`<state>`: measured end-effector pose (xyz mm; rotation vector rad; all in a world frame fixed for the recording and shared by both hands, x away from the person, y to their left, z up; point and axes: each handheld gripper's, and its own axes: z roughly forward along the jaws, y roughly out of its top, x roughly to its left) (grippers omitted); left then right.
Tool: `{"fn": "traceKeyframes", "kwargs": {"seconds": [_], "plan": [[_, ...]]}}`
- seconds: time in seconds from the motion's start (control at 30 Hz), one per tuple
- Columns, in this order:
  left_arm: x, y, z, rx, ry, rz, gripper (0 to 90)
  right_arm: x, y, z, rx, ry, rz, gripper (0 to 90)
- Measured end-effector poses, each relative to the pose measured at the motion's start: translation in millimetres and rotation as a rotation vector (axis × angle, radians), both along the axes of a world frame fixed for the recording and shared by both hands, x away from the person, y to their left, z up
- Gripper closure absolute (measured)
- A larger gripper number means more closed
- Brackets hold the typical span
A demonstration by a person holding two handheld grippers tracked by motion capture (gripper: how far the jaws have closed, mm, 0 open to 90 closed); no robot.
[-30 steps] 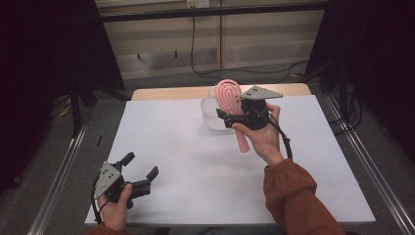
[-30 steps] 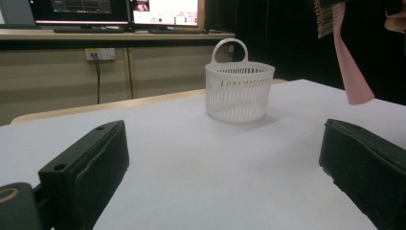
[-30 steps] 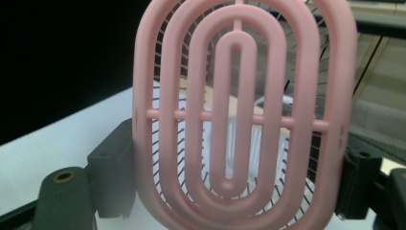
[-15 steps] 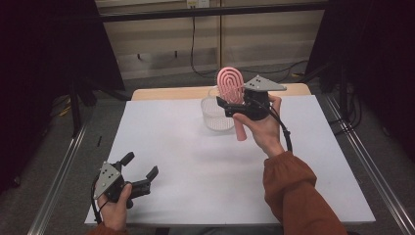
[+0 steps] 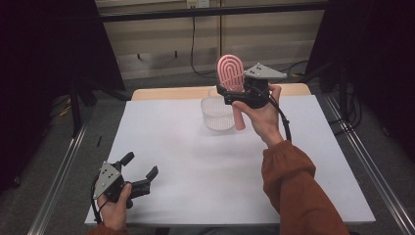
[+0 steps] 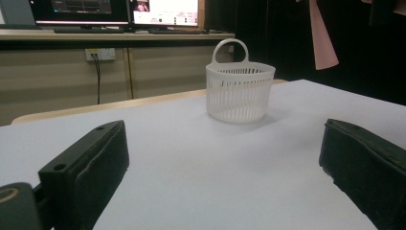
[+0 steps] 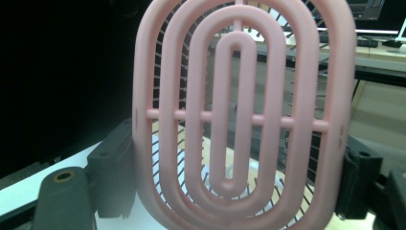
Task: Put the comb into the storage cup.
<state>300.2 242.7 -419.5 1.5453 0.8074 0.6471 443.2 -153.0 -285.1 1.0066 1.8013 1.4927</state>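
A pink oval hairbrush (image 5: 230, 72) stands upright in the air, its handle (image 5: 239, 120) pointing down just right of a white slotted basket (image 5: 217, 115). My right gripper (image 5: 231, 96) is shut on the brush below its head. In the right gripper view the brush head (image 7: 239, 110) stands close up, with a jaw at each side of it and the right gripper (image 7: 234, 191) clamped across it. My left gripper (image 5: 141, 164) rests open near the table's front left corner, nothing between its jaws. The left gripper view looks between the open left gripper (image 6: 225, 182) jaws at the basket (image 6: 240, 91) and the hanging pink handle (image 6: 321, 38).
The white tabletop (image 5: 195, 161) spreads wide between the two hands. Metal rails (image 5: 58, 176) run along both sides of the table. Dark curtains hang left and right, and monitors (image 6: 115, 12) sit on a shelf behind the table.
The right hand has lifted the brush higher and a little farther back, beside the basket. The left gripper has stayed where it was.
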Motion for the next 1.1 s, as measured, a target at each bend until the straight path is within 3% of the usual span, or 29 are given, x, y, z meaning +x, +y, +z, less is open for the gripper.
{"fn": "traceKeyframes", "kwargs": {"seconds": [0.77, 1.1], "plan": [[-0.2, 0.4, 0.0, -0.006, -0.005, -0.001, 3.1, 37.8, 4.7, 15.1, 0.013, -0.052, -0.019, 19.8], [-0.1, 0.9, 0.2, -0.013, -0.005, -0.003, 3.1, 54.8, 8.5, 12.1, 0.015, -0.051, -0.034, 19.8]]}}
